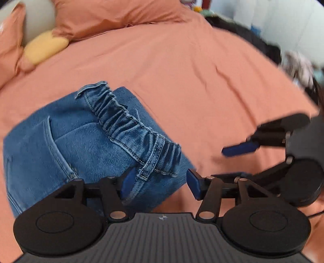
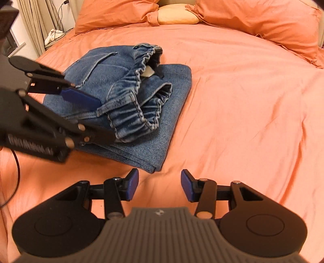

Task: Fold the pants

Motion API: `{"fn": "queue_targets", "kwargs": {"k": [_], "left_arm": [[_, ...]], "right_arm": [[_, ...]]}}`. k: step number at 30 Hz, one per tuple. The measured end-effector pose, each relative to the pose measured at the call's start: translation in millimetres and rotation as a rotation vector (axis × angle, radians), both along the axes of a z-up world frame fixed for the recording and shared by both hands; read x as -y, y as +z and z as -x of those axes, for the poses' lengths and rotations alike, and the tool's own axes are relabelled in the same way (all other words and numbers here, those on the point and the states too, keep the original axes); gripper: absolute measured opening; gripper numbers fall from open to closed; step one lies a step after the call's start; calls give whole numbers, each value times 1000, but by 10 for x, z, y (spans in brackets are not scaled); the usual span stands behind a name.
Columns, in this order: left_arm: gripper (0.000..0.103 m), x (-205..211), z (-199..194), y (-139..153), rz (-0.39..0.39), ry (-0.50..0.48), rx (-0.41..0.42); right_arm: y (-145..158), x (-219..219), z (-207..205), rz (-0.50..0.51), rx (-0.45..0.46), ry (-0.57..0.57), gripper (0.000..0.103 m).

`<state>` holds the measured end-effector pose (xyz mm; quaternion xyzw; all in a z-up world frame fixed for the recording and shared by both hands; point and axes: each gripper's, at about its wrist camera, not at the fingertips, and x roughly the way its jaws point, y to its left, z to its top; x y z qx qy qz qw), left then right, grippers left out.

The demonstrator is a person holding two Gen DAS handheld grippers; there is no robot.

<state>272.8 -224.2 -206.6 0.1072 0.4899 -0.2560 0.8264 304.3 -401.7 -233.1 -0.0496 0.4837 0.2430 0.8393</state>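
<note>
Folded jeans on an orange bed, both grippers in frame.

The jeans (image 2: 129, 95) lie folded on the bedsheet (image 2: 243, 121), elastic waistband uppermost. The right gripper (image 2: 160, 187) hovers over bare sheet just short of the fold's near corner, jaws apart, nothing between them. The left gripper (image 2: 97, 119) reaches in from the left, one blue pad against the waistband. Pillows (image 2: 253, 18) line the far edge.

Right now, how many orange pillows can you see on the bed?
2: one orange pillow at the head of the bed, left; another at the right. A yellow cushion lies between them. More may be hidden.
</note>
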Motion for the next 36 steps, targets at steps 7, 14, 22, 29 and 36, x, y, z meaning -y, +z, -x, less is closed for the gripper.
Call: {"fn": "queue_targets", "kwargs": {"k": [7,14,22,29,36], "left_arm": [[68,-578,126,260,-15,-20,81],[72,-1282,354,131,-156,31,113],[72,-1872,546,-362,-160,118,-12],[19,-1913,648,-363,-203,100,62],[8,-2076,676,-362,-220,136,77]], "right_arm": [[461,-47,20,-93,4,-54,44],[693,-479,-305,-122,13,-114,44],[416,-723,-795,-146,-92,-267,63],[604,-816,-705,-136,-63,-253,28],[1111,-956,-254,-66,52,-93,1]]}}
